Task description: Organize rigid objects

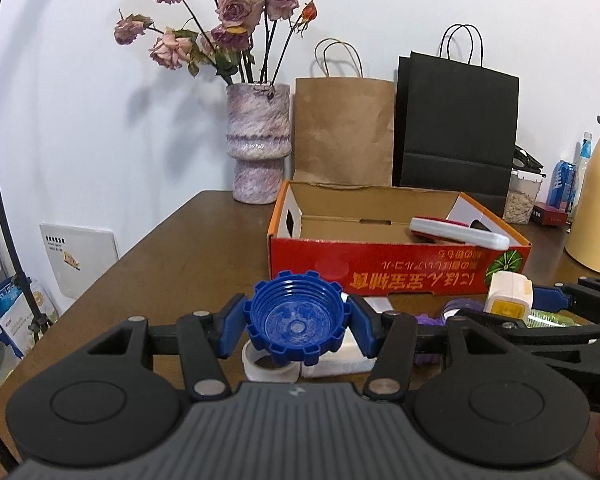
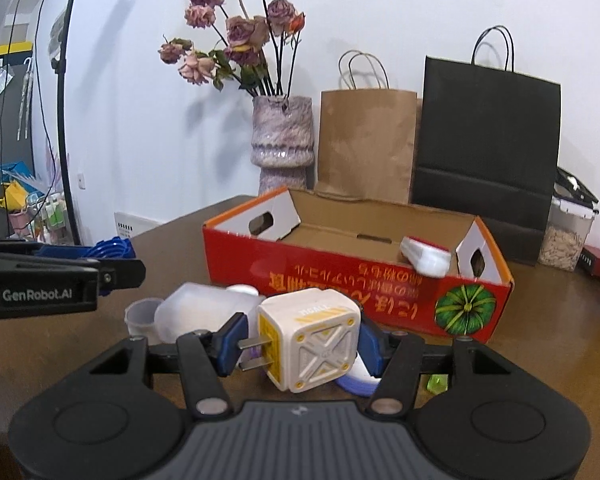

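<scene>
My left gripper is shut on a blue ridged bottle cap and holds it above the brown table, in front of the red cardboard box. My right gripper is shut on a white and yellow plug adapter, prongs pointing left, near the box's front wall. A white and red case lies inside the box at its right end. The adapter also shows in the left wrist view, and the cap in the right wrist view.
A white tape roll, a translucent lid, a small cup and purple and green bits lie on the table under the grippers. A flower vase, paper bags, a jar and a yellow thermos stand behind and to the right.
</scene>
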Tool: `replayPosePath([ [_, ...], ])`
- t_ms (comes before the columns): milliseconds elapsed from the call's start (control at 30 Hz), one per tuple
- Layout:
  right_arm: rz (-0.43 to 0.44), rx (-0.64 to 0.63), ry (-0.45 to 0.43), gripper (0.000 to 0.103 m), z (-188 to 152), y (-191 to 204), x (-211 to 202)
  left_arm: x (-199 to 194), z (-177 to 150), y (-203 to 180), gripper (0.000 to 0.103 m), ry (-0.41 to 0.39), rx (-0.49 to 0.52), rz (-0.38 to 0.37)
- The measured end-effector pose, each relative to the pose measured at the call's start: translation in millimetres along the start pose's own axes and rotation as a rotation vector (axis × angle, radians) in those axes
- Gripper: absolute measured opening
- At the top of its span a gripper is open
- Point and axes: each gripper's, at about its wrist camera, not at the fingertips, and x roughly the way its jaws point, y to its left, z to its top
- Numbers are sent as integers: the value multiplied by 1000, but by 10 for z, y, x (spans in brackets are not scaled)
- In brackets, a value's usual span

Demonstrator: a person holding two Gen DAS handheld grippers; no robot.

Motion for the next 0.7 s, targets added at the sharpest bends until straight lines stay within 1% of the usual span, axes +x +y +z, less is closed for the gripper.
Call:
replayPosePath([
  [400,-19,-6,-63,57,253,-71,65,107,305,-127,55,-35,6,-7],
  [700,-45,14,-96,57,419,-159,200,268,522,-221,55,-67,-8,-9],
])
